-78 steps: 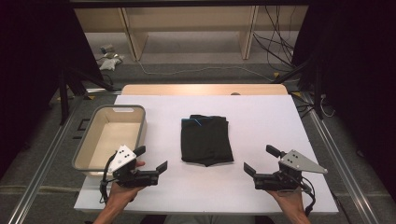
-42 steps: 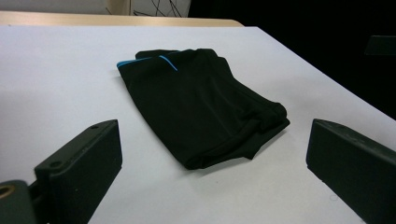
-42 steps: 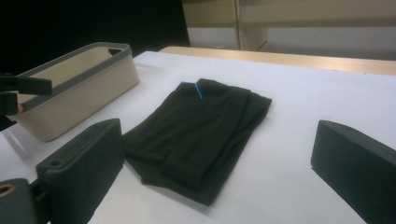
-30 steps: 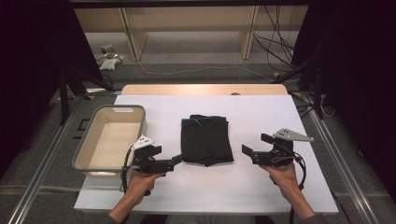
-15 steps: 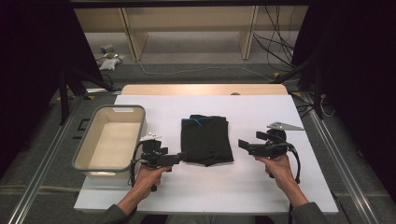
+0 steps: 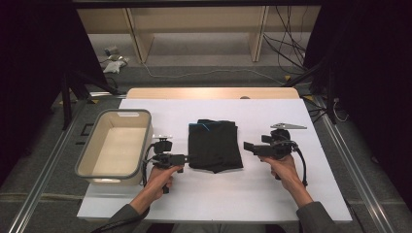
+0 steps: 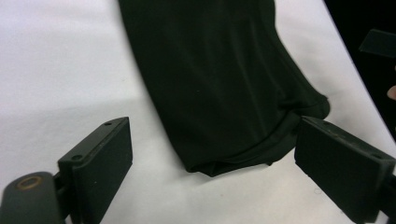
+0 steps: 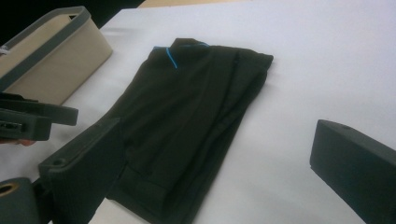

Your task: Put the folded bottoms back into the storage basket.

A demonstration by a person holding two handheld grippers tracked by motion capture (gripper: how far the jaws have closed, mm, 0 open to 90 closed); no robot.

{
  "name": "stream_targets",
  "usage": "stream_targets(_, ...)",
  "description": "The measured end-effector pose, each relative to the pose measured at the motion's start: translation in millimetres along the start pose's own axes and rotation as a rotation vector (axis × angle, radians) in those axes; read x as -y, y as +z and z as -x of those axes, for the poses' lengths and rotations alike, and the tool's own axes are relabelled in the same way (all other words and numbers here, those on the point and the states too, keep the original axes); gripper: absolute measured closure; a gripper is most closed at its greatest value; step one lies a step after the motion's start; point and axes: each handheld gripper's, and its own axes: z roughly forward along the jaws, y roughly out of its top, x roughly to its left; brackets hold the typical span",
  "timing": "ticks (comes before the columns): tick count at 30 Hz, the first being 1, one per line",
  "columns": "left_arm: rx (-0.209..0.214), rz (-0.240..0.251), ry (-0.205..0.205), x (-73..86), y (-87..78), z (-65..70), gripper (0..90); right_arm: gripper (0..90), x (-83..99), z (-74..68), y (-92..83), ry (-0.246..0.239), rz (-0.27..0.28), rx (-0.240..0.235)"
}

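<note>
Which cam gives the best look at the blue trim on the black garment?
Right gripper view: the blue trim runs clearly along the folded black garment. High view shows it as a small streak. Left gripper view gives the garment's near corner.

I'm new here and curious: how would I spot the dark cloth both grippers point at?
Find the white table. Right of the beige bin, in the table's middle, lies a folded black garment. Unlike anything nearby, it is soft, flat and black, with a thin blue line at its far edge.
</note>
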Motion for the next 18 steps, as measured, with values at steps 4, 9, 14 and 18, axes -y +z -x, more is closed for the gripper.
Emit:
stream_targets(4, 0.005, -0.025, -0.038, -2.7, 4.5, -3.1, 13.6, 4.1, 0.1, 1.4, 6.2, -0.002, -0.017, 0.007)
stream_targets(9, 0.001, -0.052, -0.043, -6.6, 10.2, -4.2, 14.3, 4.4, -0.3, 2.3, 11.3, -0.002, -0.024, 0.012)
stream_targets(14, 0.011, -0.08, -0.051, -8.3, 15.8, -2.1, 14.3, 4.5, -1.6, 4.0, 15.2, 0.001, -0.031, 0.018)
stream_targets(18, 0.018, -0.085, -0.055, -9.6, 18.6, -1.4, 14.3, 4.7, -2.3, 3.8, 18.5, 0.003, -0.031, 0.014)
